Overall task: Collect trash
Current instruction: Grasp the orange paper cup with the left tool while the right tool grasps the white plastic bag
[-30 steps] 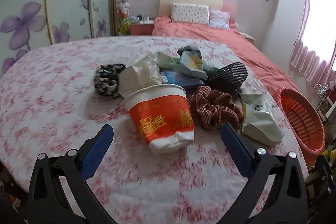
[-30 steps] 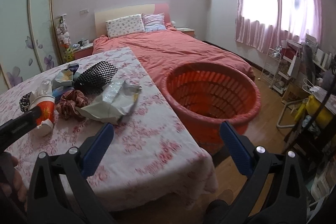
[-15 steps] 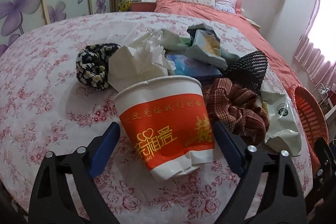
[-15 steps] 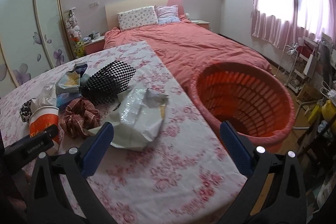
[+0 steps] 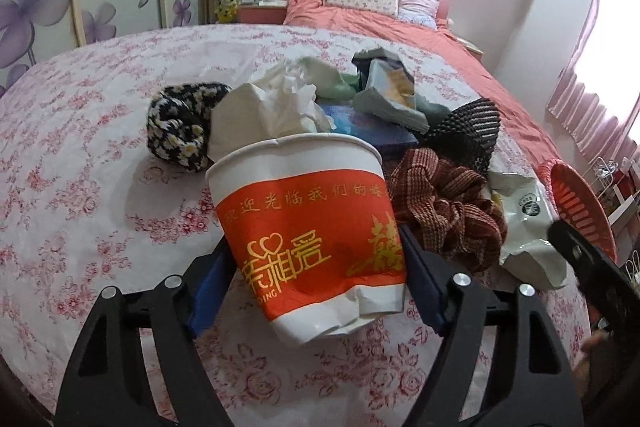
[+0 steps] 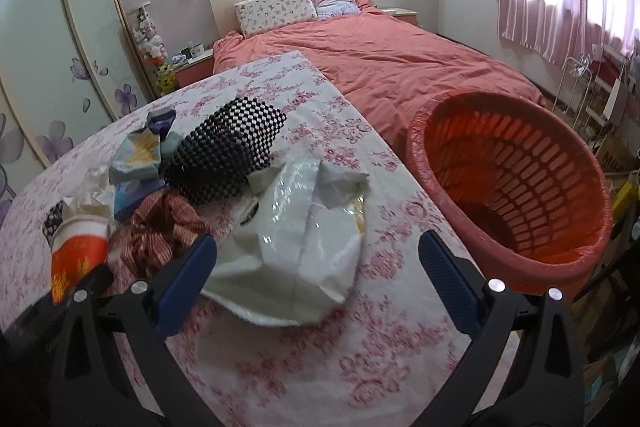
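Observation:
A red and white paper cup (image 5: 312,239) with a dented base stands on the floral tablecloth (image 5: 80,155). My left gripper (image 5: 316,283) has its blue pads pressed against both sides of the cup, shut on it. The cup also shows in the right wrist view (image 6: 78,255). My right gripper (image 6: 316,275) is open, its pads on either side of a crumpled white plastic bag (image 6: 304,247) lying on the table. An orange slotted basket (image 6: 516,183) stands off the table's right edge.
Behind the cup lie crumpled tissue (image 5: 276,111), a black and white scrunchie (image 5: 180,131), a brown checked scrunchie (image 5: 444,203), a black mesh piece (image 6: 228,151), a blue packet (image 5: 368,127) and a grey-green wrapper (image 5: 388,87). A red bed (image 6: 392,59) lies beyond.
My left gripper moved forward and closed its pads onto the cup. My right gripper moved forward and left, from the table edge by the basket to over the white bag.

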{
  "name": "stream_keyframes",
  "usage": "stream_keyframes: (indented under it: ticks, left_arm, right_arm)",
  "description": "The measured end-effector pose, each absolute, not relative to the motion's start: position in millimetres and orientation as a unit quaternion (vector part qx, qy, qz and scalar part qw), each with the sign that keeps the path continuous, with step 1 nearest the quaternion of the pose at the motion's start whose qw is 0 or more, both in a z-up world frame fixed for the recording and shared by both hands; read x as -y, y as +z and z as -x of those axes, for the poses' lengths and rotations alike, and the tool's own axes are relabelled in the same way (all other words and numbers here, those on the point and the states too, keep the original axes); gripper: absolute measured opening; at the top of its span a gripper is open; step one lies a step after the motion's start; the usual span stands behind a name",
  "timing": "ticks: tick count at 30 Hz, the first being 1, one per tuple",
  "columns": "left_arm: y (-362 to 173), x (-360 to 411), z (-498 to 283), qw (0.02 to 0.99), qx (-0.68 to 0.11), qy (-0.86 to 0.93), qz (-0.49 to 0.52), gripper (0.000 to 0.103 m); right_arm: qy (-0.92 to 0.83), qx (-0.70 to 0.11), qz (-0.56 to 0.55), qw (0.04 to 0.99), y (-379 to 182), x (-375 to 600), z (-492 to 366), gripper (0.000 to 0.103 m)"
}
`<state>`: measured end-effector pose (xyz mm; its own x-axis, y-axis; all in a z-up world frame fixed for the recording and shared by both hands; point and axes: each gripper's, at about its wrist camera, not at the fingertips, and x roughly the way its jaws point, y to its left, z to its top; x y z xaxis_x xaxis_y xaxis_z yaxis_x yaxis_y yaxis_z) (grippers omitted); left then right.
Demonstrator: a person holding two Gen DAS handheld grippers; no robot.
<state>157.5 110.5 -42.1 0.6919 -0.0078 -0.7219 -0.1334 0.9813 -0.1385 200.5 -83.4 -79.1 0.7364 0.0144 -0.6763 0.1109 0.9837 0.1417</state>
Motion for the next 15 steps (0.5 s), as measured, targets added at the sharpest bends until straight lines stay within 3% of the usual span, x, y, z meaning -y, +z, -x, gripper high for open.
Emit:
stream_keyframes:
  ticks: [4,6,8,12,15]
  left_arm:
    - [-36,-110,-150,0.921,-0.378,0.029,0.084,0.076]
    - [-35,-110,-151,0.922,-0.378,0.025,0.084,0.074]
    - [-35,-111,-150,0.922,-0.377,0.019,0.088,0.072]
    - [-41,-112,-154,0.918,-0.387,0.020,0.088,0.071]
    - [-49,-117,-159,0.908,-0.407,0.025,0.100,0.071]
  right_arm:
    - [-0.031,-0.379,-0.077,0.921,-85,78,-216,0.098]
    - [-0.033,-0.397,-0.063,0.915,-93,73,-222,0.089]
    - [-0.026,-0.412,-0.059,0.909,-100,72,-223,0.073]
    - [-0.025,-0.410,-0.054,0.910,-105,71,-218,0.062]
    - [-0.023,-0.412,-0.054,0.909,-104,72,-217,0.061]
